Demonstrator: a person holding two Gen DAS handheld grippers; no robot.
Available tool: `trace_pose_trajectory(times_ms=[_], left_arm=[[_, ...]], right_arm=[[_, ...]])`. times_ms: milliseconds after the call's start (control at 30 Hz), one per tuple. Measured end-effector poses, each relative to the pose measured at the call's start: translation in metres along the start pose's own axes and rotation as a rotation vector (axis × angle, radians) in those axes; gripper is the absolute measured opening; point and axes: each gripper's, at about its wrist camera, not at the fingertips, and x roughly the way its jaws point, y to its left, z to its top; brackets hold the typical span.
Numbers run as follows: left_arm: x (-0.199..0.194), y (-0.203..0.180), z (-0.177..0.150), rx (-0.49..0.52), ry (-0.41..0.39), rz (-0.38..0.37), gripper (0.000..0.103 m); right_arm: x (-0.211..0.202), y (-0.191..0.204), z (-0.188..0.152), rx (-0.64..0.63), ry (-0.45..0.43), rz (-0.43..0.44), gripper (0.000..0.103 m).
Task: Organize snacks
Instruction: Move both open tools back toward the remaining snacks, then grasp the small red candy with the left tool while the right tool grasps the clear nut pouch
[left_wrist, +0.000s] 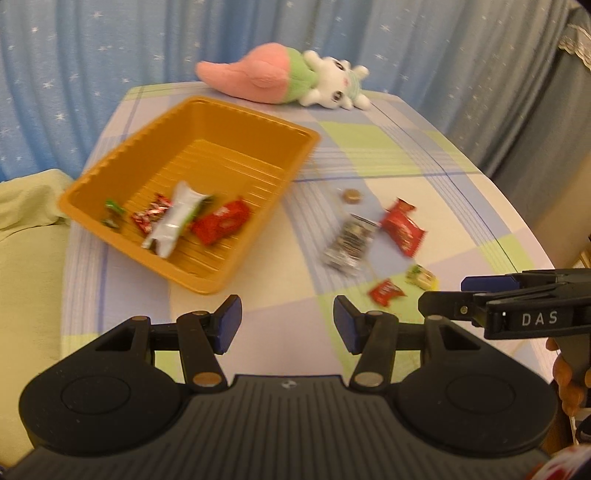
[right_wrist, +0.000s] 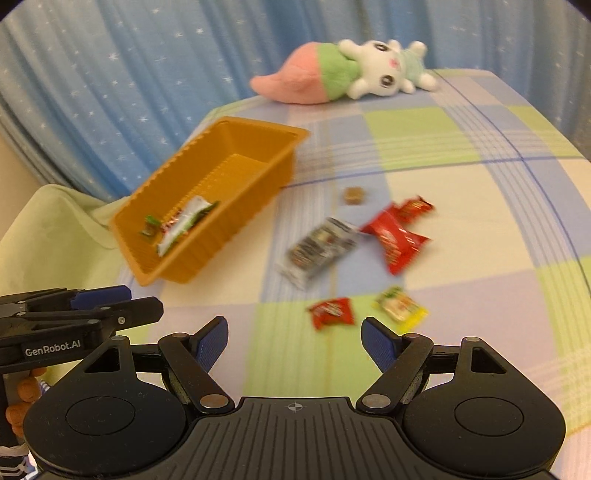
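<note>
An orange tray (left_wrist: 258, 115) (right_wrist: 258, 124) stands on the left of the checked tablecloth and holds several wrapped snacks, among them a silver pouch (left_wrist: 173, 221) and a red packet (left_wrist: 221, 225). Loose on the cloth to its right lie a silver-dark packet (left_wrist: 349, 243) (right_wrist: 319, 251), a large red packet (left_wrist: 402, 230) (right_wrist: 399, 236), a small red packet (left_wrist: 386, 292) (right_wrist: 330, 312), a yellow-green packet (left_wrist: 421, 277) (right_wrist: 400, 308) and a brown candy (left_wrist: 351, 195) (right_wrist: 354, 194). My left gripper (left_wrist: 288, 325) (right_wrist: 144, 299) is open and empty, near the tray's front corner. My right gripper (right_wrist: 294, 338) (left_wrist: 443, 291) is open wide and empty, just short of the small red packet.
A pink, green and white plush toy (left_wrist: 284, 77) (right_wrist: 343, 72) lies at the table's far edge before a blue starred curtain. A pale green cushion (left_wrist: 26, 221) sits left of the table. A person's hand (left_wrist: 569, 384) holds the right gripper.
</note>
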Motion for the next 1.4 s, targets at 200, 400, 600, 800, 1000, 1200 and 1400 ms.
trace_pose_trajectory(times_ms=[200,400,600,800,1000,1200,1400], left_arm=[[0.013,-0.035,-0.004,0.067,0.016,-0.020,0.051],[0.028,-0.062,-0.007,0.129,0.025,-0.038,0.051],[0.044,-0.079,-0.008,0.185,0.039,-0.042,0.051],[0.058,-0.092,-0.009,0.237,0.056,-0.030,0.051],[0.073,-0.100,-0.006,0.276,0.068,-0.025,0.051],[0.090,-0.107,-0.003,0.345,0.068,-0.019,0.050],[0.109,-0.110,0.002,0.401,0.082,-0.016,0.046]], right_arm=[[-0.012,-0.028,-0.008,0.038,0.003,-0.036,0.079],[-0.019,-0.052,-0.014,0.058,0.006,-0.063,0.079],[-0.024,-0.072,-0.017,0.078,0.010,-0.075,0.079],[-0.026,-0.088,-0.018,0.100,0.015,-0.087,0.079],[-0.028,-0.103,-0.018,0.129,0.017,-0.098,0.079],[-0.029,-0.116,-0.018,0.159,0.022,-0.111,0.079],[-0.029,-0.124,-0.018,0.182,0.025,-0.122,0.079]])
